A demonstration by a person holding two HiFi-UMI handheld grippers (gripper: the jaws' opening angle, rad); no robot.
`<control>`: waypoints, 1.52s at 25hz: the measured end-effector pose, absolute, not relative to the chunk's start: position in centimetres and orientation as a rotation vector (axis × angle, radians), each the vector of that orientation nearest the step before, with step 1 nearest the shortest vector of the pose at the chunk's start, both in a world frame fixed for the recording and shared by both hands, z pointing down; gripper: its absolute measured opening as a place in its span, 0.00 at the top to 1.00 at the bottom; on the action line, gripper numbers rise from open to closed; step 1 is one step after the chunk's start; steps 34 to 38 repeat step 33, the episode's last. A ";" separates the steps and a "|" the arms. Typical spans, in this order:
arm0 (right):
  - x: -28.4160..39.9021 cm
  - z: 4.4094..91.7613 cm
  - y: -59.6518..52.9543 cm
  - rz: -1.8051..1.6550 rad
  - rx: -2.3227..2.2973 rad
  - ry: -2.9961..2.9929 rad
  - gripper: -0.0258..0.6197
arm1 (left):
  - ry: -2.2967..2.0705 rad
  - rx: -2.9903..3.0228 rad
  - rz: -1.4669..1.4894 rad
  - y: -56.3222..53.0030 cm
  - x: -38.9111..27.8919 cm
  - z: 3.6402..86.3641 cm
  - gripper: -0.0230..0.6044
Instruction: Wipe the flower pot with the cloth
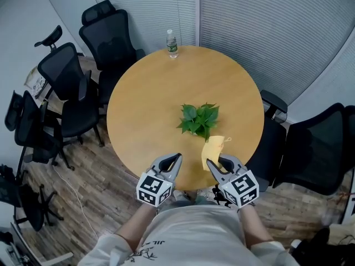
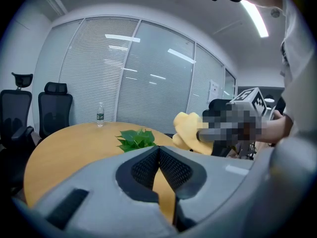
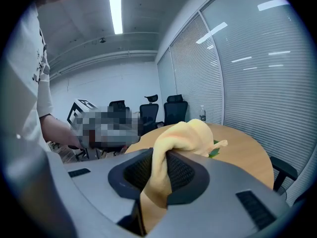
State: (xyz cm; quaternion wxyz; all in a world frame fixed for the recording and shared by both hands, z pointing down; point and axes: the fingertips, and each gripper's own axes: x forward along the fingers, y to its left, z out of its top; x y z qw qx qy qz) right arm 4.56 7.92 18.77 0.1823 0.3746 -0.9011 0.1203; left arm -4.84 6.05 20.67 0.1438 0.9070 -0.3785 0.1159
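Nearest the person, both tongs are held over the near edge of the round wooden tabletop (image 1: 144, 98). The left tongs (image 1: 177, 157) are found clenched, pads together, with nothing between them. The right tongs (image 1: 214, 163) are clamped on a yellow cloth (image 1: 214, 147), which is bunched above the pads and held off the tabletop. Just beyond the cloth, near the tabletop's centre, a green leafy plant (image 1: 199, 119) is noted. Its flower pot is covered by the foliage and cannot be made out. At the far edge a water bottle (image 1: 172, 43) stands upright. Black office chairs (image 1: 108, 35) are ranged to the left, with window blinds (image 1: 266, 21) behind.
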 end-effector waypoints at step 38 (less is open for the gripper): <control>3.2 18.3 7.2 0.316 0.998 -2.578 0.86 | -1.085 2.669 0.301 5.3 -2.9 19.1 0.95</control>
